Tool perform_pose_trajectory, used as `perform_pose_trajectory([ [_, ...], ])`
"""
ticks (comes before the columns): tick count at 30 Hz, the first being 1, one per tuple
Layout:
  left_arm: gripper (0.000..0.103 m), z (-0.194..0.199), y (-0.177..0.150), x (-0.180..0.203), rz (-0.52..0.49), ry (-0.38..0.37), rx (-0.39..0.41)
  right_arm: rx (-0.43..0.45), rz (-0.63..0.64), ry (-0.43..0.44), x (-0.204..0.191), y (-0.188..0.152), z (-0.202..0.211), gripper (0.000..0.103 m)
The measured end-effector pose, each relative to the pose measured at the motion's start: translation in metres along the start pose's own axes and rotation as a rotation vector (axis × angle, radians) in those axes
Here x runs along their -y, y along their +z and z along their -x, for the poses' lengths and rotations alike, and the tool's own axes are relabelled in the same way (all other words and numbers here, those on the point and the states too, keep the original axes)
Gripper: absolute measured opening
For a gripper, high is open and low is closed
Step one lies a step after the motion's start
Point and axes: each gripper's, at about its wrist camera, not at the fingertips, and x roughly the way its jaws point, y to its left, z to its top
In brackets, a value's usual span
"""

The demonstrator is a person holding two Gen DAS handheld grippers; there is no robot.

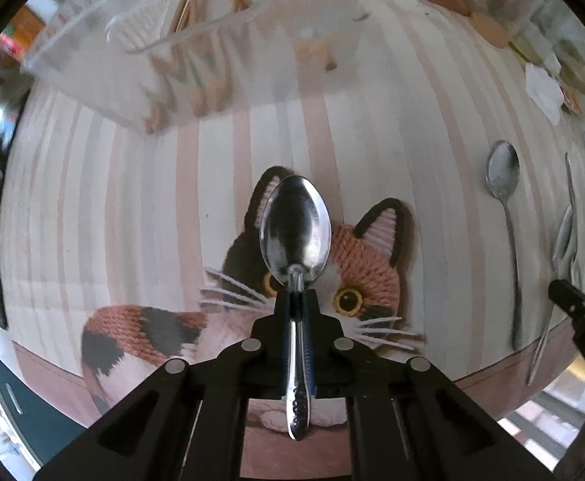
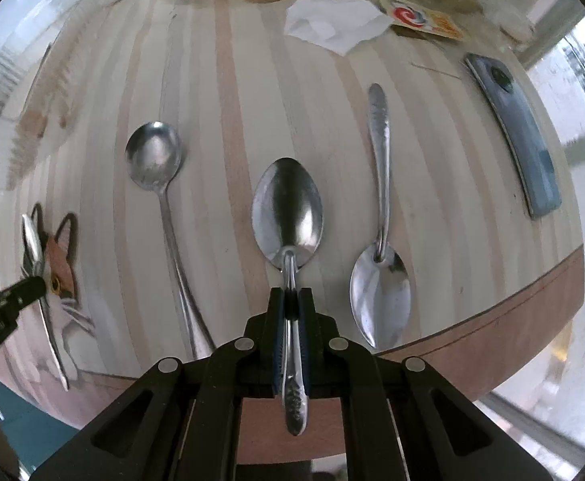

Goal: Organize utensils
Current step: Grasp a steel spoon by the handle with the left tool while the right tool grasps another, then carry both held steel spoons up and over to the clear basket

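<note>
My left gripper (image 1: 297,294) is shut on the neck of a steel spoon (image 1: 295,232), held bowl forward above the cat picture (image 1: 368,268) on the striped tablecloth. My right gripper (image 2: 291,294) is shut on a second steel spoon (image 2: 288,208), held above the table's near edge. A round-bowled spoon (image 2: 154,156) lies on the table to its left and shows in the left wrist view (image 1: 503,170). Another spoon (image 2: 380,284) lies to its right, bowl toward me. A clear plastic utensil holder (image 1: 164,52) with wooden chopsticks stands at the far left.
A dark phone (image 2: 521,136) lies at the right near the table edge. A crumpled white tissue (image 2: 332,24), a printed packet (image 2: 420,18) and food items crowd the far edge. The left gripper's fingers (image 2: 27,288) show at the left of the right wrist view.
</note>
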Motion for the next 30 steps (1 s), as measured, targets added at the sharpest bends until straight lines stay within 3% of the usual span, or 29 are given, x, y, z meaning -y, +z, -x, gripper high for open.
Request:
perform_pose_trajectory([
  [16, 0.000, 0.113, -0.002, 0.036, -0.060, -0.052, 0.218, 0.123, -0.053, 0.059, 0.013, -0.014, 0.053, 0.007],
  [25, 0.000, 0.168, 0.021, 0.014, -0.058, -0.127, 0.361, 0.230, -0.048, 0.135, 0.007, 0.010, 0.116, 0.007],
  [28, 0.001, 0.170, 0.026, 0.002, -0.042, -0.181, 0.357, 0.267, -0.039, 0.160, 0.001, 0.020, 0.135, 0.007],
  [30, 0.005, 0.155, 0.028, -0.013, 0.009, -0.245, 0.293, 0.267, -0.042, 0.182, -0.001, 0.025, 0.140, 0.007],
])
